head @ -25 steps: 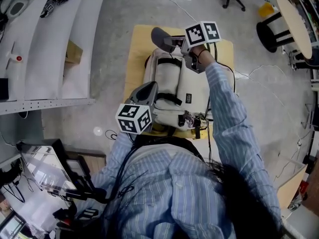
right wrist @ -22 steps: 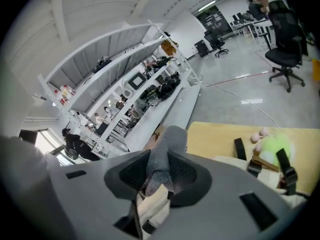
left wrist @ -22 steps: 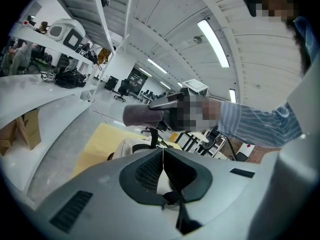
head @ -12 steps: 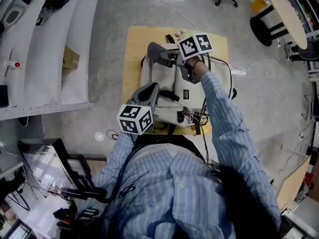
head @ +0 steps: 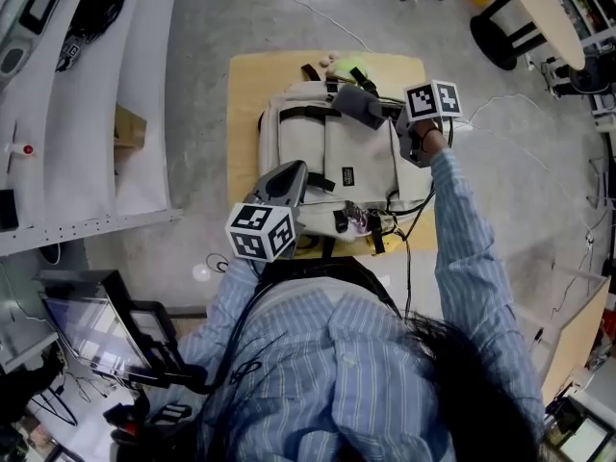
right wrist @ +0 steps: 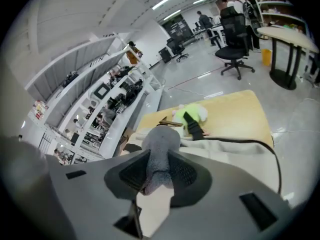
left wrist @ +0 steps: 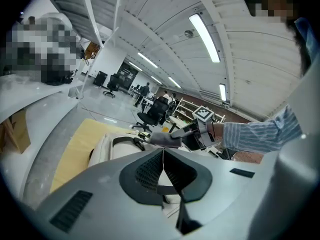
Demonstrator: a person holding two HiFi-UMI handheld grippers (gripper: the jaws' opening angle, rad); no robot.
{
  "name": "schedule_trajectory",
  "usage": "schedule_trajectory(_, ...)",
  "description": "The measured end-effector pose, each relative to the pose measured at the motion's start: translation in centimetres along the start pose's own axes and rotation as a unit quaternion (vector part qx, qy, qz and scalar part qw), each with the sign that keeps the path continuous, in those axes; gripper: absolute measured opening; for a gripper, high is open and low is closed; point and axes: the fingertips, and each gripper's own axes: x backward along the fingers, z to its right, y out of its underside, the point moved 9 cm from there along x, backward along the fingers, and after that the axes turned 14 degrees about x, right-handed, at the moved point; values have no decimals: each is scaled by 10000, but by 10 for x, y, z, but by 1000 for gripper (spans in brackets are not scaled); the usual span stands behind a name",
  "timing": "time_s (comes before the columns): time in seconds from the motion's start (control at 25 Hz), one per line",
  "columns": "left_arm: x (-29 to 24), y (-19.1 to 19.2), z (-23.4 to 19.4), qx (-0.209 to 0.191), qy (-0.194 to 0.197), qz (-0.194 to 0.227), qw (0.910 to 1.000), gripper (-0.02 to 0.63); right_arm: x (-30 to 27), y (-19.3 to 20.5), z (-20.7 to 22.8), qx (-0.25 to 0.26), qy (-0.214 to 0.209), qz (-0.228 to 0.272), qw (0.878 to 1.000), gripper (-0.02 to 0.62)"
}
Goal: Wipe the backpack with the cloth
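While the cloth [head: 358,107] is clamped in the right tongs [head: 378,115] over the backpack [head: 327,162], the left tongs [head: 287,175] are shown closed at its near corner.

A pale yellow desk [head: 243,114] is seen standing on a grey concrete floor [head: 192,27]. Most of its top is covered by a beige backpack [head: 327,152], laid flat, with black straps shown on its upper face. Bare strips of the top are left along the left side and at the far edge. At that far edge, just beside the backpack, a small green and white soft toy [head: 346,65] is laid. A thin white cable [head: 500,131] is trailed over the floor to the desk's right
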Motion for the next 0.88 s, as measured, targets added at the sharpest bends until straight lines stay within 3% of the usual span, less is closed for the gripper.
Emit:
schedule_trajectory(0.16,-12,6,13,-118,141,-125,9998,8,41,26,40,-383,342,226,9984,110)
schedule_trajectory(0.4,-23,16,30,-226,251,-271,9991,8,106,75,95,-754,1091,154,9910,110)
schedule_trajectory(0.56,-26,19,35,-246,262,-317,9988,8,133,97,114,-984,1311,185,9863,110)
schedule_trajectory(0.72,-26,21,39,-291,274,-319,9987,8,140,94,103,-954,1154,405,9879,110)
schedule_trajectory(0.88,-20,21,38,-278,188,-281,9990,8,129,61,52,-449,620,913,9929,109)
